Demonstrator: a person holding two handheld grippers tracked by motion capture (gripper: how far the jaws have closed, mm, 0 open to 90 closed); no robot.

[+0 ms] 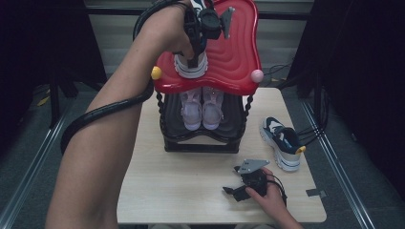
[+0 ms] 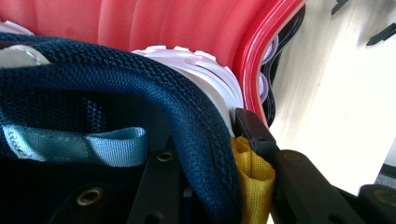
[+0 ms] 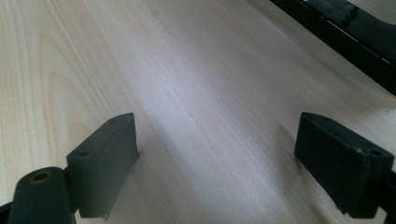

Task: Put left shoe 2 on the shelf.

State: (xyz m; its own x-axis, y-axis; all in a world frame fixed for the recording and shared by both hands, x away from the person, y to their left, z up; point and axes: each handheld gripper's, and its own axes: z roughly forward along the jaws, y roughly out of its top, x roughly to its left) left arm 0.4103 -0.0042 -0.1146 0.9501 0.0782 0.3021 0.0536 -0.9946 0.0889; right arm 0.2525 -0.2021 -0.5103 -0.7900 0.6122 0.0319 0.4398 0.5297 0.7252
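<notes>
A navy mesh sneaker (image 1: 191,67) with a white sole rests on the red top shelf (image 1: 234,52) of a shoe rack. My left gripper (image 1: 196,45) comes down on its heel from above. In the left gripper view that gripper (image 2: 205,140) is shut on the sneaker's padded heel collar (image 2: 196,121): one jaw is inside the shoe and the other presses the yellow heel tab (image 2: 252,177) from outside. Its matching sneaker (image 1: 282,143) lies on the table to the right of the rack. My right gripper (image 1: 232,180) rests open on the table (image 1: 191,191), with nothing between its pads (image 3: 105,154).
A pair of pale pink sneakers (image 1: 201,107) sits on the rack's black lower shelf. The rack's black base (image 3: 336,32) lies beyond the right gripper. Dark stands and cables flank the table on both sides.
</notes>
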